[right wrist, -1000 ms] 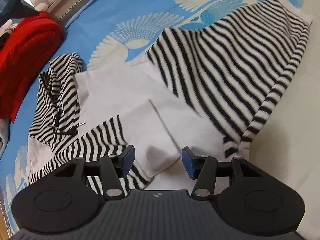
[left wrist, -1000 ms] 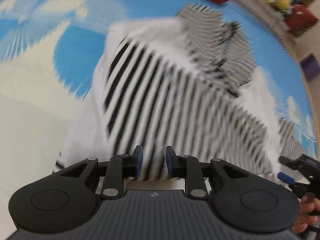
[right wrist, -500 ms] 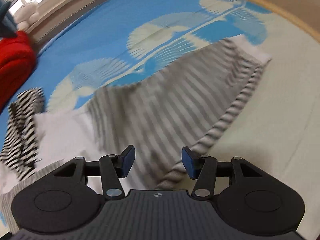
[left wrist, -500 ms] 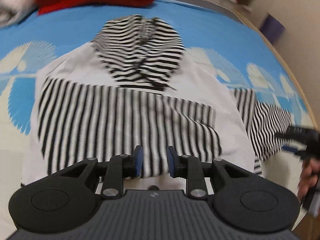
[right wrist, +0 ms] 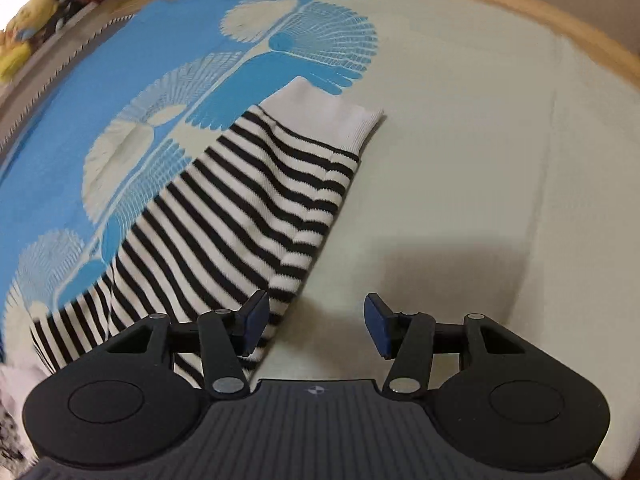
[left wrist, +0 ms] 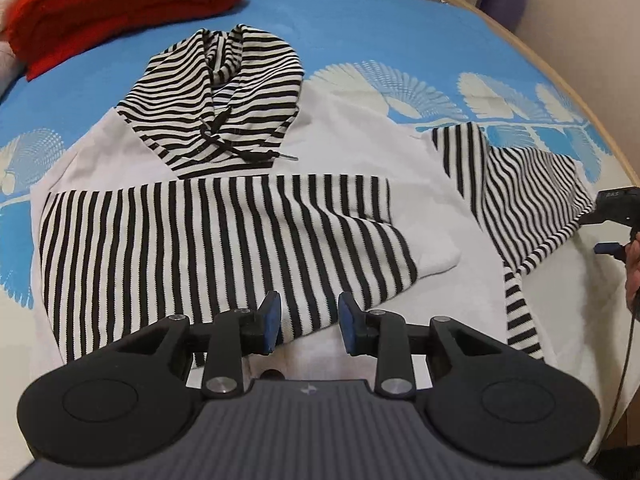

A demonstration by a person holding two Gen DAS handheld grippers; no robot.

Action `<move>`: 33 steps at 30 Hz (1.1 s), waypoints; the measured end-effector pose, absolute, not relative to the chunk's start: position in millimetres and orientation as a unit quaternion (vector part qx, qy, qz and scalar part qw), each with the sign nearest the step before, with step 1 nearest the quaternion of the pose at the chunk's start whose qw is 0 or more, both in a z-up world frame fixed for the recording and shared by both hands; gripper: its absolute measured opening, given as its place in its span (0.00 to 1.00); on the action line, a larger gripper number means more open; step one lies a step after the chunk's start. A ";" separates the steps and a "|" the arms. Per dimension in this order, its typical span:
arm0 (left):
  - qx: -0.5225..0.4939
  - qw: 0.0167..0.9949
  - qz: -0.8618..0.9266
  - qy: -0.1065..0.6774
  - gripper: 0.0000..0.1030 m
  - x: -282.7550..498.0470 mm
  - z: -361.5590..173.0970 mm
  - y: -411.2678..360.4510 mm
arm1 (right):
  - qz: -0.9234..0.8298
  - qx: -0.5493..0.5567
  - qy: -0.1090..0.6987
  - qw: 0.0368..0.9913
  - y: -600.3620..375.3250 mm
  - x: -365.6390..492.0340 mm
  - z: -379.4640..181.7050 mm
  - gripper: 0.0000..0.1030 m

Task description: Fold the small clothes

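A white hoodie (left wrist: 352, 128) with black-and-white striped hood (left wrist: 224, 92) lies flat on the bed. One striped sleeve (left wrist: 224, 240) is folded across its chest. My left gripper (left wrist: 307, 322) is open and empty just above the near end of that folded sleeve. The other striped sleeve (right wrist: 256, 200) stretches out to the right, with its white cuff (right wrist: 336, 114) at the far end. My right gripper (right wrist: 315, 324) is open and empty beside that sleeve's near edge; it also shows at the right edge of the left wrist view (left wrist: 612, 220).
The bed cover (left wrist: 360, 20) is blue with pale fan prints, cream (right wrist: 460, 180) toward the near side. A red garment (left wrist: 120, 4) lies at the far left. A wooden bed edge (right wrist: 480, 4) curves along the right. Plush toys (right wrist: 16, 44) sit beyond the bed.
My left gripper has pulled back and opened wider, leaving the striped sleeve folded across the hoodie. My right gripper has swung right, out along the other sleeve toward its cuff.
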State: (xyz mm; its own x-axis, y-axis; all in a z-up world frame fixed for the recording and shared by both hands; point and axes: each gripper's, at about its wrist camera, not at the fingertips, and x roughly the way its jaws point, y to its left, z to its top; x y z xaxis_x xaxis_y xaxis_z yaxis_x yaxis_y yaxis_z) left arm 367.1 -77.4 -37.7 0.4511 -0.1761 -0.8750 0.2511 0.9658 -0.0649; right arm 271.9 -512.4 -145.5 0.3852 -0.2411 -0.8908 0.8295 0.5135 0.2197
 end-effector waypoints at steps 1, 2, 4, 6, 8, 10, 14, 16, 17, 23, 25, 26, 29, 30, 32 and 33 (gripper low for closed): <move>0.036 0.851 -0.124 0.509 0.34 368.7 -38.3 -76.8 | -0.357 0.344 0.425 0.757 -514.9 272.4 -146.2 0.53; 0.033 0.851 -0.123 0.510 0.34 369.9 -38.5 -75.4 | -0.362 0.342 0.425 0.756 -516.8 273.1 -146.7 0.53; 0.028 0.850 -0.121 0.512 0.34 371.9 -38.8 -73.3 | -0.364 0.345 0.422 0.755 -520.4 274.9 -148.6 0.53; 0.025 0.850 -0.118 0.512 0.34 373.8 -39.4 -71.9 | -0.369 0.344 0.424 0.753 -522.9 276.9 -151.4 0.53; 0.025 0.850 -0.117 0.513 0.34 374.8 -40.0 -71.1 | -0.371 0.344 0.423 0.751 -524.9 279.1 -153.9 0.53; 0.024 0.849 -0.116 0.515 0.34 375.9 -41.0 -70.2 | -0.373 0.340 0.420 0.754 -525.5 281.5 -154.4 0.53; 0.021 0.849 -0.112 0.516 0.34 378.2 -41.3 -67.0 | -0.377 0.337 0.413 0.757 -526.1 286.6 -156.7 0.56; 0.018 0.850 -0.109 0.515 0.34 379.8 -40.9 -63.7 | -0.380 0.338 0.408 0.759 -524.9 288.7 -156.8 0.57; 0.017 0.850 -0.106 0.515 0.34 380.3 -40.7 -62.3 | -0.378 0.339 0.402 0.762 -524.3 289.6 -156.3 0.57; 0.003 0.853 -0.091 0.514 0.34 383.2 -37.2 -43.9 | -0.380 0.361 0.335 0.783 -519.1 286.0 -140.0 0.00; -0.004 0.855 -0.087 0.512 0.34 383.4 -34.1 -35.8 | -0.379 0.335 0.323 0.800 -509.1 291.5 -127.4 0.00; -0.008 0.856 -0.085 0.511 0.34 383.6 -32.3 -31.8 | -0.375 0.328 0.318 0.807 -504.7 293.4 -122.6 0.00; -0.020 0.859 -0.076 0.506 0.34 383.5 -27.0 -17.1 | -0.329 0.293 0.298 0.847 -475.6 305.2 -99.9 0.00; -0.024 0.860 -0.071 0.505 0.34 383.8 -25.9 -11.8 | -0.305 0.274 0.293 0.864 -460.1 310.8 -91.1 0.00; -0.035 0.860 -0.060 0.505 0.34 384.6 -24.2 -1.0 | -0.232 0.248 0.281 0.898 -424.0 320.9 -71.5 0.00; -0.041 0.860 -0.054 0.506 0.34 385.6 -23.6 3.8 | -0.205 0.239 0.274 0.909 -408.4 323.1 -63.6 0.00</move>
